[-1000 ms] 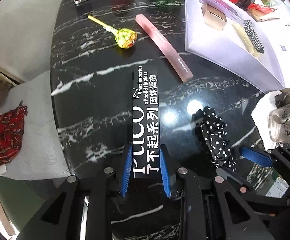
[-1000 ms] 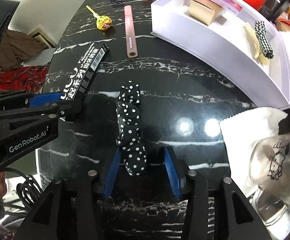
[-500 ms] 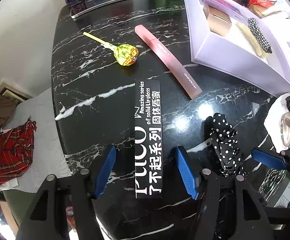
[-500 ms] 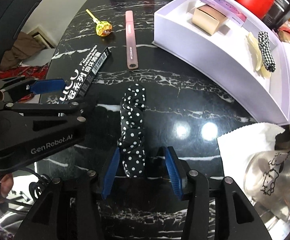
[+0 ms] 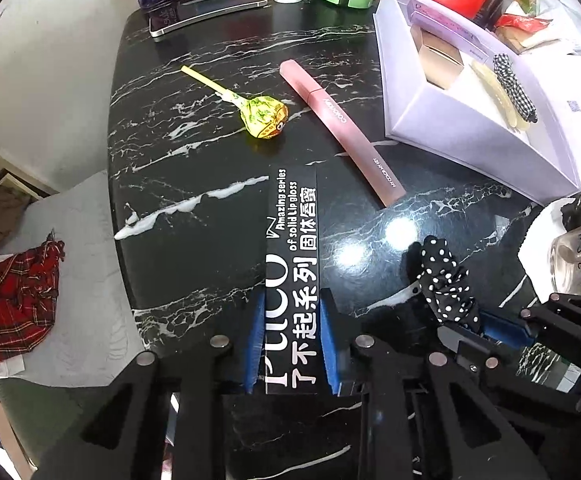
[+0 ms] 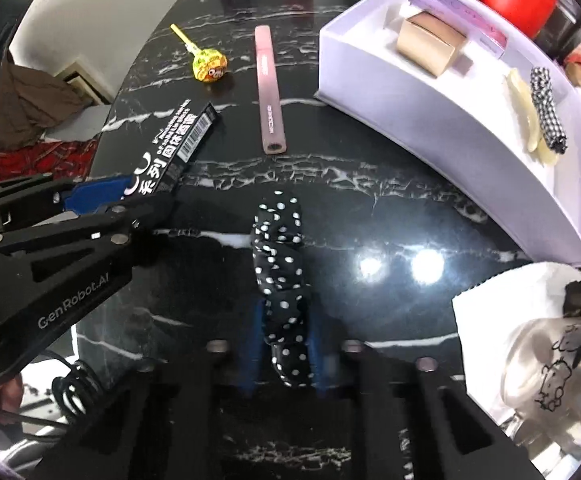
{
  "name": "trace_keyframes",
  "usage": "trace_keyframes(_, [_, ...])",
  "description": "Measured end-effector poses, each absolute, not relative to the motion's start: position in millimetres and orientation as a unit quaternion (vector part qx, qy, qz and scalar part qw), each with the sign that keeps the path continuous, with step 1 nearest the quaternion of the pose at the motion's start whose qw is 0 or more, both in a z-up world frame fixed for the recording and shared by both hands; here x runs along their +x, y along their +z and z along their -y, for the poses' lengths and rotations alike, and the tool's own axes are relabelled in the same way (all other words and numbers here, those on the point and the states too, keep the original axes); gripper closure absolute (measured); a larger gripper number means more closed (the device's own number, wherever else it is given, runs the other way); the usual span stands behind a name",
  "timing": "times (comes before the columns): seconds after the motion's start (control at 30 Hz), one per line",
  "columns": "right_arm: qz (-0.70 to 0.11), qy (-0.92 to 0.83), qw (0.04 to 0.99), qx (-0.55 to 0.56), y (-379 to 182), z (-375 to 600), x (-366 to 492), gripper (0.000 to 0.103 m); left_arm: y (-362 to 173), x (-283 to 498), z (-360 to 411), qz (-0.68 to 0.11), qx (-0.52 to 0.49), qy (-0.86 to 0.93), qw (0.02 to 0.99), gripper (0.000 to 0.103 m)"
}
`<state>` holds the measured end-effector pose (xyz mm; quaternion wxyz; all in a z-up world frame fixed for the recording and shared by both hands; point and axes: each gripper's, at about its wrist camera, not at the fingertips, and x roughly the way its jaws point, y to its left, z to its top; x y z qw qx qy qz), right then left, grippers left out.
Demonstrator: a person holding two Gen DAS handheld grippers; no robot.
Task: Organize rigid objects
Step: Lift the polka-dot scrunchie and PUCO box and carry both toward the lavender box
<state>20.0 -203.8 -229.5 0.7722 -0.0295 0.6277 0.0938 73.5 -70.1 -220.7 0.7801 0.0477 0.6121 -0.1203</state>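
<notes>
My left gripper (image 5: pixel 290 340) has just closed, and its blue pads now clamp the near end of the black lip gloss box (image 5: pixel 292 264), which lies flat on the black marble table (image 5: pixel 194 160) with its white lettering up and its far end pointing away from me. My right gripper (image 6: pixel 284 352) has likewise just closed, and its pads pinch the near end of the black polka-dot scrunchie (image 6: pixel 280 276); the rest of the scrunchie stretches away along the tabletop. The picture is blurred at those pads, but the fabric sits squeezed between them.

Beyond the box, a pink lip gloss tube (image 5: pixel 340 128) lies at a slant, apart from it. Left of the tube rests a lollipop (image 5: pixel 264 116) in a yellow-green wrapper, its stick angled toward the far edge.

To the right stands the white organizer box (image 6: pixel 430 108). Inside I see a tan carton (image 6: pixel 428 44), a lilac box (image 6: pixel 458 14) behind it, a pale hair clip (image 6: pixel 524 108) and a black-and-white checked scrunchie (image 6: pixel 546 108) beside it.

Nearest on the right, a glass cup (image 6: pixel 554 364) with a cartoon drawing sits on a white napkin (image 6: pixel 486 308). A phone (image 5: pixel 210 12) lies along the far edge.
</notes>
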Motion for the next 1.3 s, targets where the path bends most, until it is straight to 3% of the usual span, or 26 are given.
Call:
trace_keyframes(0.67, [-0.614,0.115,0.781,-0.016,-196,183,2,0.087,-182,40,70,-0.602,0.04,-0.122,0.788,0.078])
trace_keyframes(1.3, [-0.605,0.073,0.793,0.009,-172,233,-39,0.087,-148,22,117,-0.576,0.062,-0.173,0.797,0.078])
